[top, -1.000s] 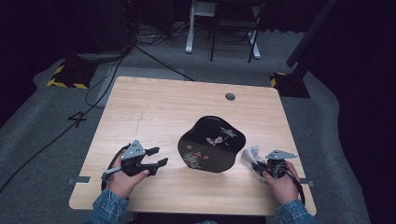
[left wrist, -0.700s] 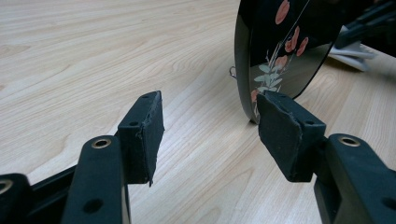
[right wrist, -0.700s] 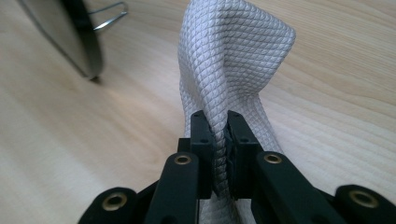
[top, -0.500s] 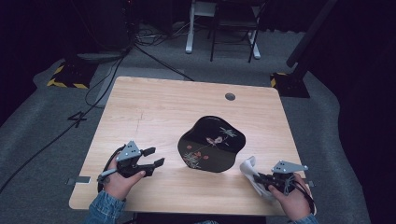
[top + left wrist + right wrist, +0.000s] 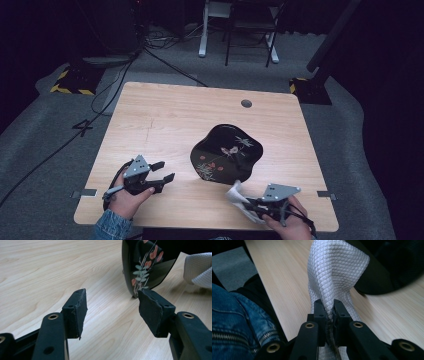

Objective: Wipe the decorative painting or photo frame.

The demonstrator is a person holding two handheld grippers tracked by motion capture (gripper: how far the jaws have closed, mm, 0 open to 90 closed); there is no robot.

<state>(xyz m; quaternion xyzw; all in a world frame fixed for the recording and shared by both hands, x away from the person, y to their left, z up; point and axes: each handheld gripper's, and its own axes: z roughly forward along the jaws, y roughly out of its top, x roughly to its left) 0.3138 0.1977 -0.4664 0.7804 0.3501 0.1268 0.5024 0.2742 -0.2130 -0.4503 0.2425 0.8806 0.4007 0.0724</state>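
A black lacquer tray (image 5: 226, 152) with painted flowers lies on the wooden table (image 5: 165, 115), right of centre. My right gripper (image 5: 248, 203) is near the table's front edge, just below the tray, shut on a white quilted cloth (image 5: 239, 196). In the right gripper view the cloth (image 5: 334, 272) rises pinched between the pads (image 5: 321, 312), with the tray's dark rim (image 5: 374, 277) beyond it. My left gripper (image 5: 162, 171) rests at the front left, open and holding nothing, pointing toward the tray. In the left gripper view the tray (image 5: 147, 262) and the cloth (image 5: 198, 270) lie ahead of the open gripper (image 5: 112, 302).
A round cable hole (image 5: 246, 103) sits near the table's far edge. Beyond the table are chair legs (image 5: 250, 30), floor cables (image 5: 120, 75) and yellow-black striped bases (image 5: 72, 80). A denim sleeve (image 5: 234, 320) shows at the table's near edge.
My right gripper has moved with the cloth from the tray's right side leftward along the front edge, to below the tray. The left gripper has stayed in place.
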